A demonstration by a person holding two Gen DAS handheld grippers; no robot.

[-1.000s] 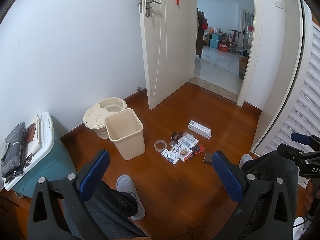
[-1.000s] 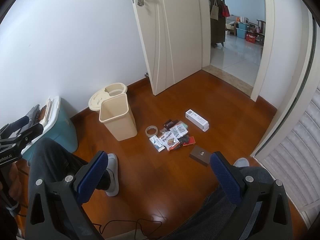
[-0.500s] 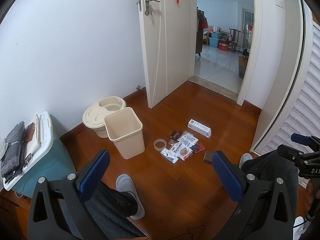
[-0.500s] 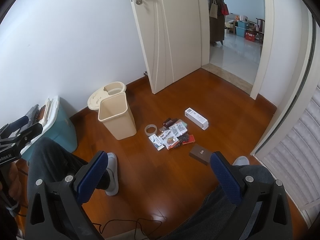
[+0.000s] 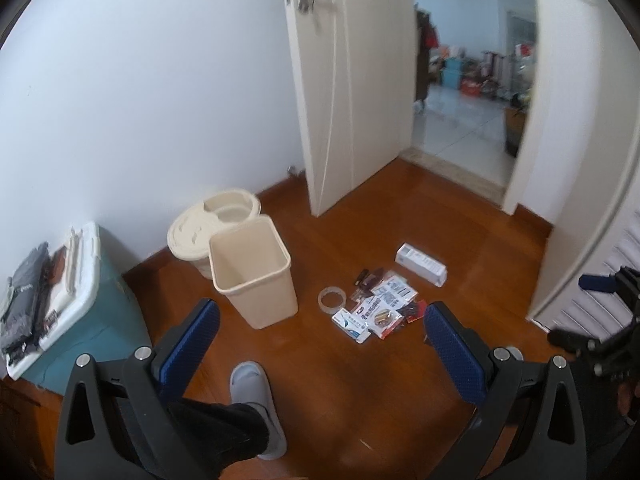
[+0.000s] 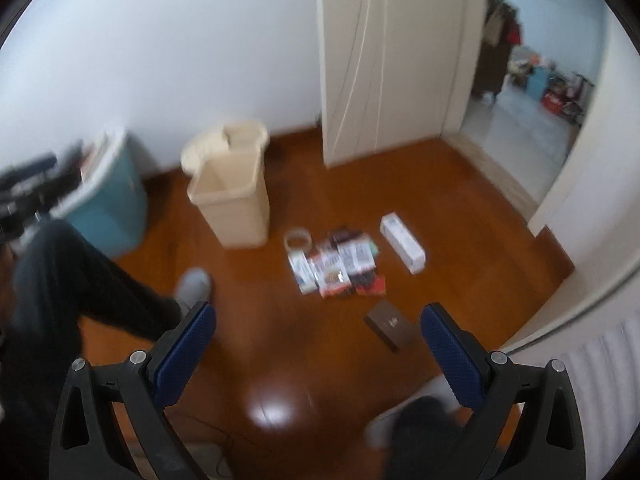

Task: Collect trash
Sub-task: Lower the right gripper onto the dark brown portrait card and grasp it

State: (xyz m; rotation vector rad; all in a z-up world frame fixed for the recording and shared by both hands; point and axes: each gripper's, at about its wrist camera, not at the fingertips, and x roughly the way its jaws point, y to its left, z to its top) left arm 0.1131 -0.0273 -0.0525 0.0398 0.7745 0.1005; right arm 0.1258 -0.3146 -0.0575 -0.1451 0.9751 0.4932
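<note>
A cream square bin (image 5: pixel 253 270) (image 6: pixel 230 202) stands empty on the wooden floor. To its right lies a heap of wrappers and packets (image 5: pixel 380 307) (image 6: pixel 338 266), a tape roll (image 5: pixel 331 299) (image 6: pixel 297 239), a long white box (image 5: pixel 421 264) (image 6: pixel 402 243) and a small brown box (image 6: pixel 390 326). My left gripper (image 5: pixel 322 326) is open and held well above the floor, short of the heap. My right gripper (image 6: pixel 318 330) is also open with nothing between its fingers, high above the floor, the brown box beside its right finger.
A round cream lidded bucket (image 5: pixel 210 230) sits behind the bin by the wall. A teal cooler (image 5: pixel 76 308) with dark items on top stands at the left. A person's legs and grey slippers (image 5: pixel 256 394) are below. An open white door (image 5: pixel 348 80) leads to a tiled room.
Both grippers have moved forward and tilted down toward the trash; the right wrist view is now blurred by motion and shows the heap closer. Both stay open.
</note>
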